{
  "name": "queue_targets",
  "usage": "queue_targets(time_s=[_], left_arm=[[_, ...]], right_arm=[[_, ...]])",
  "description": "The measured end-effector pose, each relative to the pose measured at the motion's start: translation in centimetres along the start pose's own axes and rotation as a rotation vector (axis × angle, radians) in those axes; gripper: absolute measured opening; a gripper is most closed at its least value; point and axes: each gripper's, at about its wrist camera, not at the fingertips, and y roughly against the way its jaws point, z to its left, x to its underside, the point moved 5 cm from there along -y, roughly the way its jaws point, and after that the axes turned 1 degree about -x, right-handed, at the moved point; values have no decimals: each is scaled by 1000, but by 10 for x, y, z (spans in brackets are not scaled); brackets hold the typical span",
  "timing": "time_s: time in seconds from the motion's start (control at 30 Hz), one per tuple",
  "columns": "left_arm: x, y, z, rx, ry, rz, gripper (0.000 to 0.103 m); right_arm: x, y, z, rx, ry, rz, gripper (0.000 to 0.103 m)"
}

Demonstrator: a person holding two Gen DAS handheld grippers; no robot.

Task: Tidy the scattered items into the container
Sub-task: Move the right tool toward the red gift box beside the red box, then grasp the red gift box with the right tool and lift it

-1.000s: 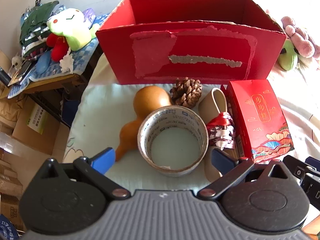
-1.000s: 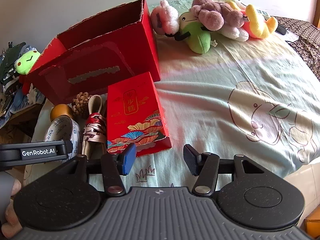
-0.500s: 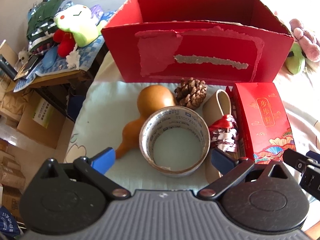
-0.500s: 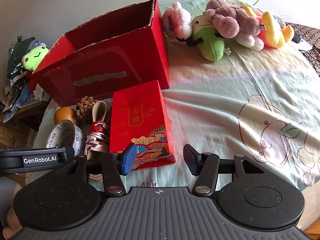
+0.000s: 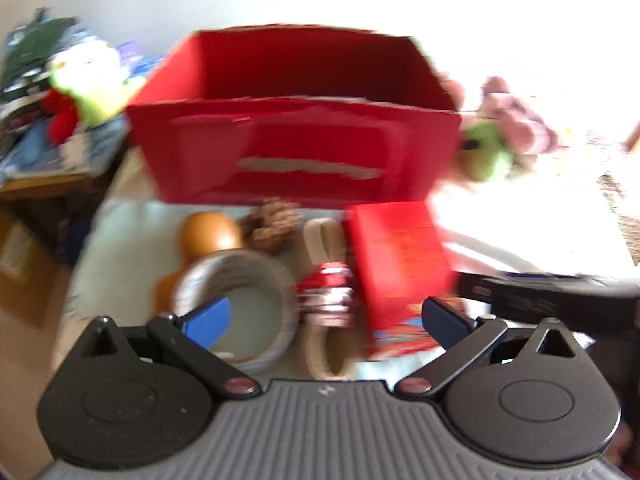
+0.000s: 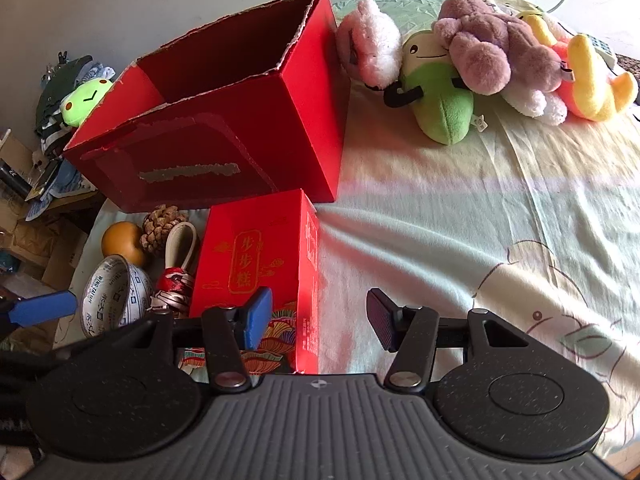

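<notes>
While the left wrist view is badly smeared with motion blur, the left gripper (image 5: 326, 314) clearly has its jaws spread with nothing between them, hanging over the tape roll (image 5: 236, 312) and the ribbon-wrapped shoehorn thing (image 5: 326, 276). A second ago that view sat lower and squarely on the tape roll; now the camera has tipped up and swung a bit toward the small red gift box (image 5: 396, 264), so more of the inside of the big red container (image 5: 296, 120) shows beyond the fingers. The gourd (image 5: 208, 236) and pinecone (image 5: 272, 222) sit just ahead of the tool, right against the container's front wall. Over in the right wrist view, which is sharp, the right gripper (image 6: 316, 320) is also spread and empty, and it has slid over since a second ago: the gift box (image 6: 256, 256) now sits right under and ahead of its blue finger (image 6: 258, 316), with the box's right edge between the two fingers. The open container (image 6: 224, 148) stands just past the box, and nothing can be seen inside it from here. So probably nothing's been tidied yet, and the right hand looks lined up to take the gift box first, though the box looks wide for that spread.
</notes>
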Motion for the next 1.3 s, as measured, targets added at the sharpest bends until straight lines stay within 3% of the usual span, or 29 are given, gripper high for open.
queue_targets(time_s=[0.13,0.33,0.5,0.67,0.77,0.97,1.1,1.2,1.3], left_arm=[[-3,-9,-25,119,-21,-10,101],[-4,-41,-34,146,-4,36,100],[1,-69,-37,142,21,103,99],[-2,-80,-47,146,14,105,99],[-5,-85,-56,135,-15,108,99],[-6,-92,-99,214,-128,130,99],[-3,-105,-123,211,-221,145,101],[-3,-110,-129,185,-242,144,100],[-6,-108,-130,207,-228,150,98]], right_arm=[[-15,-6,-14,-78,-7,5,54],[-28,-23,-14,-242,-7,94,50],[-29,-42,-7,-275,22,168,46],[-29,-50,-12,-351,-49,233,45],[-32,-42,-23,-337,-45,234,44],[-37,-28,-59,-262,-74,220,45],[-36,-33,-66,-237,-88,194,56],[-37,-33,-60,-214,-61,168,55],[-39,-23,-67,-199,-56,153,54]])
